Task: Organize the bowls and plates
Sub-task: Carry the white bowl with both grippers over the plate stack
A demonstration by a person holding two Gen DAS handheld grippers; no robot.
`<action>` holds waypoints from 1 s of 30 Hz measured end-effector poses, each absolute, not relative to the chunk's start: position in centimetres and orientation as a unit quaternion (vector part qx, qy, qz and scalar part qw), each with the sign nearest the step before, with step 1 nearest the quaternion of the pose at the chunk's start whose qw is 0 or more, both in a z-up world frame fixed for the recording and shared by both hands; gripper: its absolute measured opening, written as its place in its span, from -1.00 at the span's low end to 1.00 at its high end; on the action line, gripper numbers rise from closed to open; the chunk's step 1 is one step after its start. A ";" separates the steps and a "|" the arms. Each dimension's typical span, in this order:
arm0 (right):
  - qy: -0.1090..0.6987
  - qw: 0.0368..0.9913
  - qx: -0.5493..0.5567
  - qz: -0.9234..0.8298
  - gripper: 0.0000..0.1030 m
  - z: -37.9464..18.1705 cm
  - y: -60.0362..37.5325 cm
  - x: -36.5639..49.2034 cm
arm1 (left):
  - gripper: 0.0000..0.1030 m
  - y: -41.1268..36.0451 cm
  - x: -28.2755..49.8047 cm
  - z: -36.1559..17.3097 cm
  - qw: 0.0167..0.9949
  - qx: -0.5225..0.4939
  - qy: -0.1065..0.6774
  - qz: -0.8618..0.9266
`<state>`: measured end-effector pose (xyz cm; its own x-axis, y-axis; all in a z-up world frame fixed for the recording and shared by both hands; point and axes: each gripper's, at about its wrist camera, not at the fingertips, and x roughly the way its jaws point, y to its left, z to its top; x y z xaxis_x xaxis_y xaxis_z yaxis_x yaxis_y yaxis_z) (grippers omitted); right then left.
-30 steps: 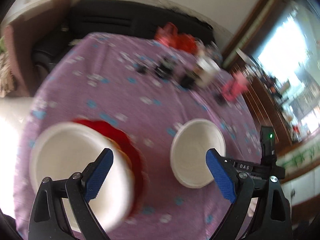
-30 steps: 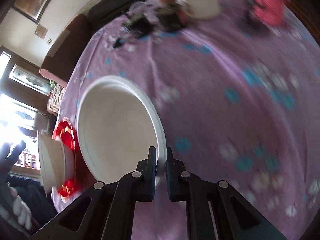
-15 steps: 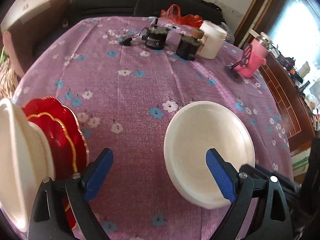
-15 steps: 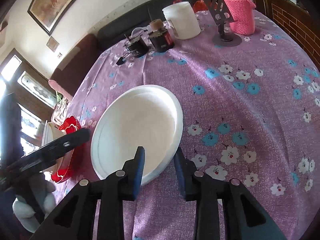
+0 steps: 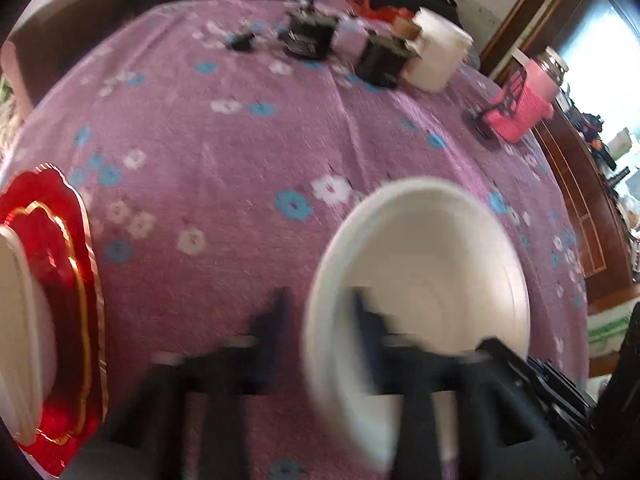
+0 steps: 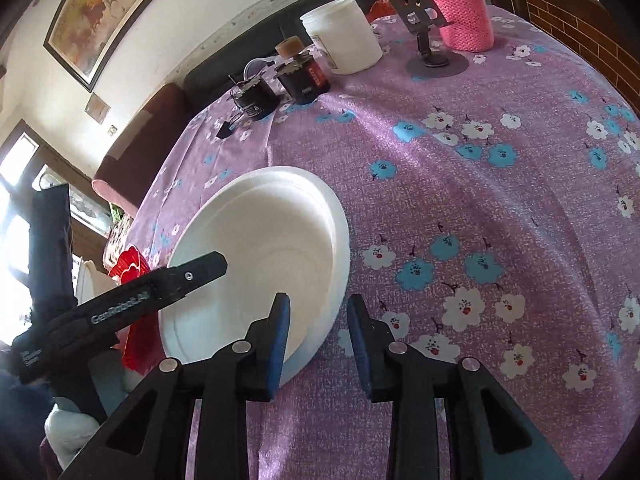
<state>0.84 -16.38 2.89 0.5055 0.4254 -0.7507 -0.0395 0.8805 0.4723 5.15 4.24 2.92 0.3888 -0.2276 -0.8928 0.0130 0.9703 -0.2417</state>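
Note:
A white foam plate (image 6: 260, 256) lies on the purple flowered tablecloth (image 6: 480, 184); it also shows in the left wrist view (image 5: 432, 272). My left gripper (image 5: 320, 320) is blurred, its jaws closing around the plate's near-left rim; its black finger shows in the right wrist view (image 6: 192, 276) over the plate. My right gripper (image 6: 318, 332) is open, its jaws astride the plate's near rim without pinching it. A red scalloped plate (image 5: 60, 280) with a white bowl (image 5: 20, 340) on it sits at the left table edge.
At the table's far side stand two black jars (image 6: 304, 76), a white tub (image 6: 344, 40), a pink knitted holder (image 6: 460, 12) and a grey phone stand (image 6: 432, 56). A dark sofa runs behind the table. A wooden cabinet is to the right.
My right gripper has opened off the white plate's rim. My left gripper has swung right to the plate and narrowed its jaws around the plate's left rim.

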 end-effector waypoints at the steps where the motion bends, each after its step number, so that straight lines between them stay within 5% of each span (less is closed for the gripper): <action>1: 0.476 0.846 0.199 0.138 -0.71 2.9 -16.3 0.8 | -0.74 4.2 4.8 3.0 0.829 -0.095 0.547 -0.068; 17: 0.376 0.879 0.207 0.209 -0.73 9.2 -12.5 -8.5 | -0.64 8.9 -10.2 11.6 0.909 -0.114 0.400 -0.022; 30: 0.334 0.882 0.211 0.255 -0.72 12.1 -7.9 -12.3 | -0.64 12.4 -14.7 15.4 0.938 -0.101 0.331 0.022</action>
